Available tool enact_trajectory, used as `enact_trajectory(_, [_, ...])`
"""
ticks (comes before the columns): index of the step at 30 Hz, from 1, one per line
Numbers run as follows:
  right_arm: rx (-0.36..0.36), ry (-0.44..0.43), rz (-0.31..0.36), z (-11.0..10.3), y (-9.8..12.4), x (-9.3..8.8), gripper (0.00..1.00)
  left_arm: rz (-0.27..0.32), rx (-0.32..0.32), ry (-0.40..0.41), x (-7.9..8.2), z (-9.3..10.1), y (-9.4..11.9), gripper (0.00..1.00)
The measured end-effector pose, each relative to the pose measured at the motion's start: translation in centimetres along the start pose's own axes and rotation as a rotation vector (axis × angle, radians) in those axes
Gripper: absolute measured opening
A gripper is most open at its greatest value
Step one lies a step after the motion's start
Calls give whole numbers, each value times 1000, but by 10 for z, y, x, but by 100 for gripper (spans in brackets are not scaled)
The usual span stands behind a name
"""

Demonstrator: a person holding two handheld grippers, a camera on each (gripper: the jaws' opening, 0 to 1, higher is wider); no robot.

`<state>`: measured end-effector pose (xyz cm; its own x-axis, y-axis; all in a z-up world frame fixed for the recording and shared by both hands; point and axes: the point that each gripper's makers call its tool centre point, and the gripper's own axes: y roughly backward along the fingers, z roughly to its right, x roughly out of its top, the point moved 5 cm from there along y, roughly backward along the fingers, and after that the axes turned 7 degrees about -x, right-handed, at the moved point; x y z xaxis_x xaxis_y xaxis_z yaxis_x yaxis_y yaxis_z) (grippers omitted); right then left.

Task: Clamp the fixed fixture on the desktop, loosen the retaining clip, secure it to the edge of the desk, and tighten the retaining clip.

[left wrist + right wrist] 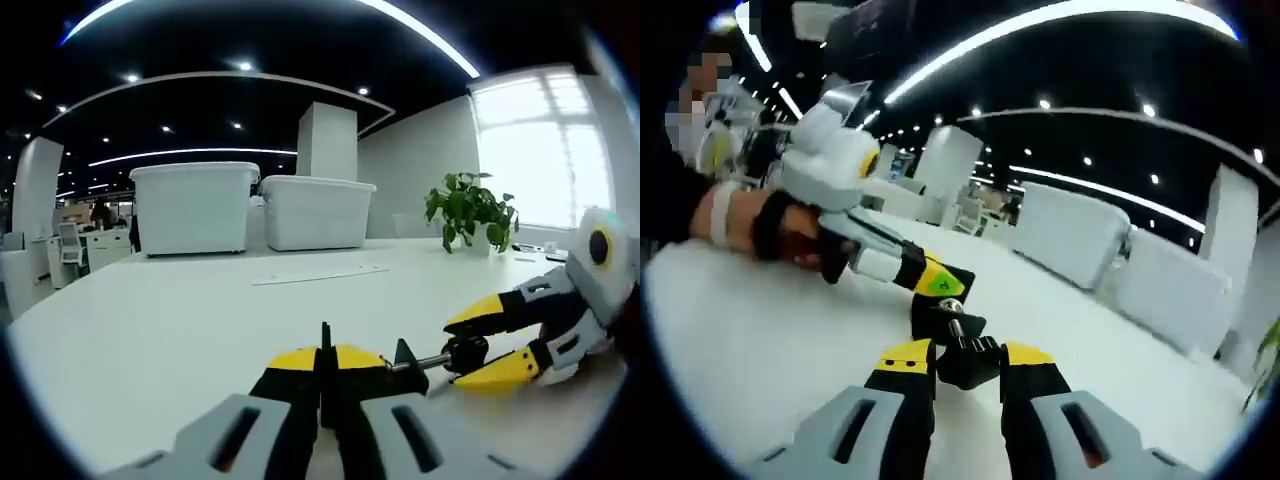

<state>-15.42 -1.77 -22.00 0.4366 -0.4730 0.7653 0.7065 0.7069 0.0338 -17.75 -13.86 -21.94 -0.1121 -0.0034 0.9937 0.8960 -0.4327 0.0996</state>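
Note:
A small black clamp fixture [405,356] lies low over the white desk [150,330]. My left gripper [322,358] is shut on its thin black plate. A metal screw runs right from the body to a black knob [467,352]. My right gripper [452,352] comes in from the right with its yellow-tipped jaws closed around that knob. In the right gripper view the knob [965,362] sits between my right gripper's [967,358] jaws. Beyond it the left gripper [938,283] holds the fixture [935,318], and a gloved hand [790,235] grips that tool.
Two white storage bins [195,208] [315,212] stand at the desk's far side. A potted plant [468,208] sits at the far right by a bright window. A thin white strip [320,274] lies flat mid-desk.

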Motion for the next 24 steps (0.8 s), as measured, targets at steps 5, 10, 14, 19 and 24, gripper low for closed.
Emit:
enact_trajectory(5, [-7, 21, -2, -6, -1, -1, 24, 1, 8, 0, 0, -2, -1, 4])
enact_trajectory(10, [83, -453, -84, -3, 2, 1, 49, 1, 7, -8, 0, -1, -1, 4])
enact_trajectory(14, [105, -816, -183, 2, 3, -11, 51, 1, 7, -8, 0, -1, -1, 4])
enact_trajectory(19, [96, -891, -199, 6, -1, -20, 45, 2, 7, -11, -1, -1, -1, 4])
enact_trajectory(24, [84, -987, -194, 12, -7, -21, 26, 2, 7, -13, -1, -1, -1, 4])
